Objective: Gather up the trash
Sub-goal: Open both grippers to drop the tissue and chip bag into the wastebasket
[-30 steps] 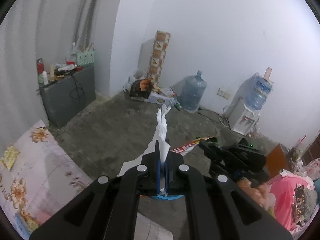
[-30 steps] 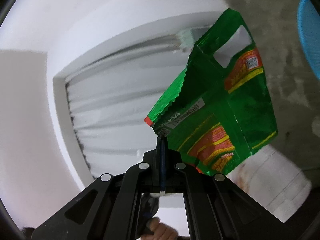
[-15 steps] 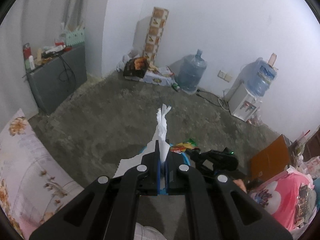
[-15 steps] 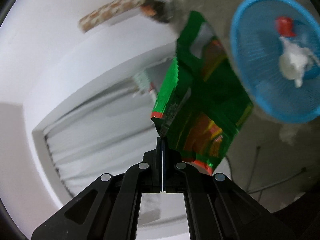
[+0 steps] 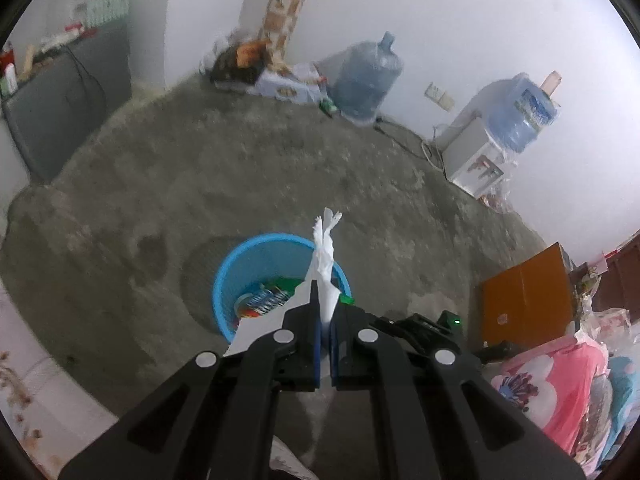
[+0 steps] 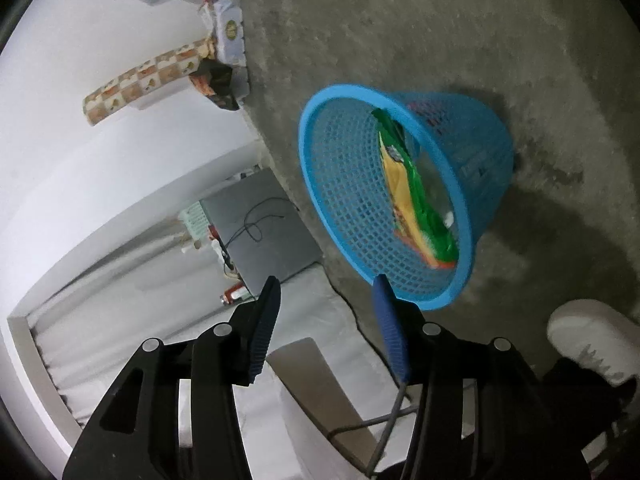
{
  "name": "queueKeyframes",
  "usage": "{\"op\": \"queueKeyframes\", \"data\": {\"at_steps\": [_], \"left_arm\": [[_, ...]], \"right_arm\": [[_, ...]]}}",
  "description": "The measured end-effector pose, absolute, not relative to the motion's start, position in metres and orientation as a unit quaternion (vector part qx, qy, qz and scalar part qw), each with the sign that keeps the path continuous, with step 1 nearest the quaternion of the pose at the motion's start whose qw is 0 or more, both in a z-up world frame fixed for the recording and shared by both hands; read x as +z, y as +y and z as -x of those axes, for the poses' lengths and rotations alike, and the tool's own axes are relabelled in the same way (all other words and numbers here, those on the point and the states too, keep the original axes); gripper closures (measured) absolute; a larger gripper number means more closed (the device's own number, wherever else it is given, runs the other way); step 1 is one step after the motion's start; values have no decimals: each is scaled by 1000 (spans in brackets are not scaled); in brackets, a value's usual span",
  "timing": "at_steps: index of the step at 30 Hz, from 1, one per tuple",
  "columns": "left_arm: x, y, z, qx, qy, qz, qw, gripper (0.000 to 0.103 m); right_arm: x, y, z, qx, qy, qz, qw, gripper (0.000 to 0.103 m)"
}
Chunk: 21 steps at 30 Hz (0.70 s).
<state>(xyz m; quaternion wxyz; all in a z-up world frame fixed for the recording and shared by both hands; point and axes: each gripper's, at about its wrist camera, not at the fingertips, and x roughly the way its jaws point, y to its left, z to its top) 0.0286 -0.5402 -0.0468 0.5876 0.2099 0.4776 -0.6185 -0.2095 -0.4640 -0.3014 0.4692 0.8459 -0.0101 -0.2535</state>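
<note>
My left gripper point(image 5: 325, 322) is pinched closed on a strip of white tissue point(image 5: 325, 258), thin, crumpled and torn ragged at its upper end, which stands up between the blue pads and hangs just over the near rim of the blue basket point(image 5: 224, 280). The basket is round plastic lattice, a smooth solid rim above a wall of small square holes, narrowing toward its base. It sits on rough, mottled grey concrete floor point(image 5: 248, 176), bare on every side of the basket, with a dark damp-looking patch beside it.

My right gripper point(image 6: 326, 292) stands wide open with nothing between its ribbed blue pads point(image 6: 266, 320); its right fingertip sits just at the basket's near rim point(image 6: 400, 300). Inside the basket a glossy green snack wrapper point(image 6: 412, 188) with yellow and orange print lies against the mesh wall; its lettering is too blurred to read. From the left wrist view, more colourful wrappers point(image 5: 264, 300) lie at the basket's bottom, print unreadable.

Beyond the basket, well apart against the white wall, stand a large translucent blue water jug point(image 5: 366, 80) and a white water dispenser point(image 5: 476, 156) topped by another jug with a blue label I cannot read. A white shoe point(image 6: 592, 340) rests on the floor near the basket.
</note>
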Motion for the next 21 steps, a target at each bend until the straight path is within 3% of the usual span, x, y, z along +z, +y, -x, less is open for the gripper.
{"op": "queueKeyframes", "data": {"at_steps": [7,9,11,14,21], "left_arm": [[-89,-587,6,-610,480,-249,579,100],[-105,-599,17,-609,469,-270,580,91],[-120,-605,23,-593,466,-296,586,63],[-123,-600,21,-582,469,-288,598,56],[-82,-569,7,-580,453,-260,625,49]], "right_arm": [[-287,-476,244,-256,-17,-837,484,55],[-286,-472,247,-257,-19,-837,483,55],[-283,-468,249,-257,-18,-837,483,55],[-277,-465,245,-256,-16,-835,487,55],[-264,-457,224,-233,22,-827,511,55]]}}
